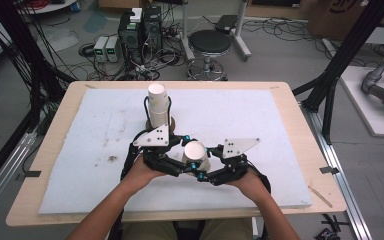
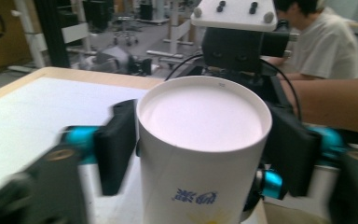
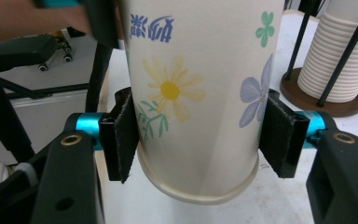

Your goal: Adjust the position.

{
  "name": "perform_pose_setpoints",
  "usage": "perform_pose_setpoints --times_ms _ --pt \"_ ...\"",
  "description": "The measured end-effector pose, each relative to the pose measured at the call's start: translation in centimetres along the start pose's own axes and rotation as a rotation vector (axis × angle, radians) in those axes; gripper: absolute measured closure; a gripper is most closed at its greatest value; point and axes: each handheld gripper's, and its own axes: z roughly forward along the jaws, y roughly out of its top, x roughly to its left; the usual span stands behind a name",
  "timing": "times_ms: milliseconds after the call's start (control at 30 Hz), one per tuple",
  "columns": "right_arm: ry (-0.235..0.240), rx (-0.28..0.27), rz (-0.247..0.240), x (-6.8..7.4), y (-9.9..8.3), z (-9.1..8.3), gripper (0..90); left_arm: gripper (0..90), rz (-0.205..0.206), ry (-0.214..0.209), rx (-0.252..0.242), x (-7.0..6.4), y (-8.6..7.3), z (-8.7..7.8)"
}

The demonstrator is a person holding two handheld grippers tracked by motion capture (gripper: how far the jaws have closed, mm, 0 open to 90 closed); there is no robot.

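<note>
- High view: a white paper cup with printed flowers [image 1: 196, 156] sits bottom-up at the near middle of the desk [image 1: 55, 130], over the white foam pad [image 1: 105, 125] that covers most of the wooden top.
- The left claw [image 1: 182, 161] comes in from the near left and the right claw [image 1: 204, 167] from the near right; they meet at the cup, each carried by a bare hand, the left hand [image 1: 142, 172] and the right hand [image 1: 252, 182].
- Left gripper view: the left claw [image 2: 200, 154] has its two black pads [image 2: 116, 144] on either side of the cup [image 2: 200, 140], just below its flat upturned base; the pads look to be touching the wall, so it is closed on the cup.
- Right gripper view: the right claw [image 3: 200, 135] has its pads [image 3: 123, 140] pressed on the cup [image 3: 196, 84] near the rolled rim, which points toward the camera; a yellow daisy, a blue flower and blue lettering show on the wall. This claw is clamped on the cup too.
- Whether the rim rests on the pad or hangs just above it, I cannot tell.
- Farther off, just beyond the left claw, a tall stack of white paper cups [image 1: 158, 105] stands in a black wire holder on a round brown wooden base [image 3: 317, 98], well apart from the held cup.
- Beyond the far edge of the desk, a black round stool [image 1: 208, 45] stands on the grey floor.
</note>
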Motion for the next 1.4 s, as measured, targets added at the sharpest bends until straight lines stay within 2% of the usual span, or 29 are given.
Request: perform_pose_setpoints --times_ms 33,267,367,400,467,500,667,867,1200,1400 --pt "-0.002 0.012 -0.004 -0.1 0.0 0.0 37.2 14.3 -0.021 0.011 0.013 0.1 0.1 0.0" --pt "-0.012 0.052 -0.016 -0.3 0.1 -0.4 37.2 14.2 -0.017 0.006 0.043 0.3 0.3 -0.8" --pt "-0.017 0.097 -0.028 -0.5 0.3 -0.6 37.1 14.3 -0.021 0.014 0.068 0.4 0.5 -1.1" --pt "-0.021 0.114 -0.035 -0.5 0.5 -0.6 37.1 14.3 -0.021 0.017 0.098 0.5 0.7 -1.4" --pt "-0.023 0.13 -0.046 -0.5 0.6 -0.6 37.2 14.3 -0.02 0.017 0.112 0.6 0.8 -1.5" --pt "-0.025 0.158 -0.062 -0.6 0.8 -0.6 37.1 14.4 -0.02 0.011 0.139 0.6 0.9 -1.6" --pt "-0.025 0.191 -0.08 -0.6 1.3 -0.8 37.1 14.5 -0.021 0.003 0.178 0.6 1.0 -1.8" --pt "-0.017 0.241 -0.102 -0.5 1.8 -0.8 37.2 14.6 -0.02 -0.013 0.222 0.6 1.2 -1.8" --pt "-0.023 0.385 -0.162 -0.3 2.7 -0.2 37.1 14.8 -0.003 -0.028 0.279 0.6 1.4 -1.2" --pt "-0.019 0.441 -0.179 -0.1 3.2 0.2 37.2 15.2 -0.003 -0.036 0.316 0.6 1.2 -0.8"
